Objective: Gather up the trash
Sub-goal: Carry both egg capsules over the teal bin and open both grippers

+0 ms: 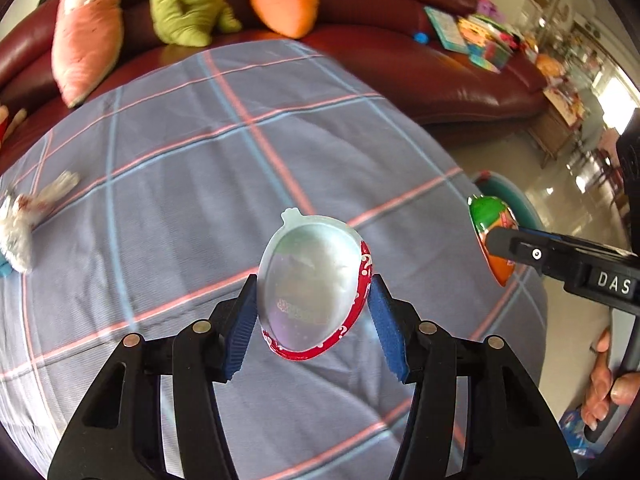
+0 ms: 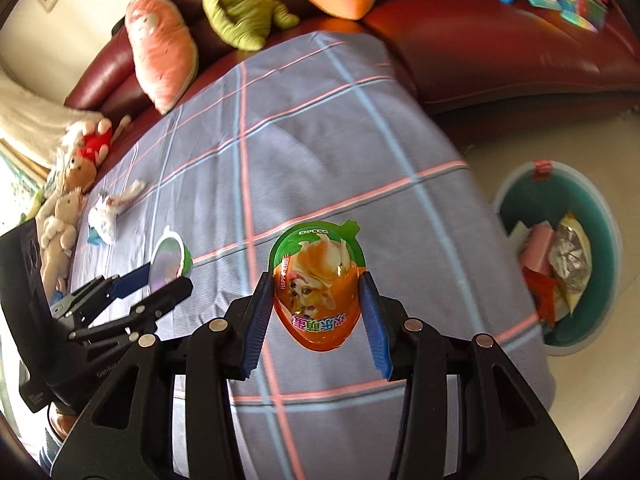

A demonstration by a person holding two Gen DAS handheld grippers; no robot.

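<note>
A: Entry. Left claw (image 1: 312, 312) grips the clear egg-shaped shell with the red rim (image 1: 314, 284); both blue pads press its sides, and it sits at lower centre of the left wrist view, lifted off the checked cloth on the table (image 1: 180, 184). Right claw (image 2: 316, 308) is clamped on the orange-and-green egg capsule (image 2: 316, 292), centre of the right wrist view, also clear of the cloth.

B: And the bin?

A: The teal bin (image 2: 608, 248) stands on the floor past the table edge, at the right of the right wrist view. It already holds wrappers. Judgement: the step in hand is carrying both pieces over to it.

B: Notes for doing it well?

A: The right claw is the nearer one, so it should go first, to stop the claws crowding each other over the rim. Each should let go only when its shell is well inside the rim. The clear shell looks thin and slippery, so the observer would keep steady pressure on it and avoid a fast swing.

B: Anything left behind?

A: A crumpled white tissue (image 2: 106, 216) lies on the cloth at middle left of the right wrist view, near some soft toys (image 2: 68, 208). Probably trash, though only the tissue.
</note>
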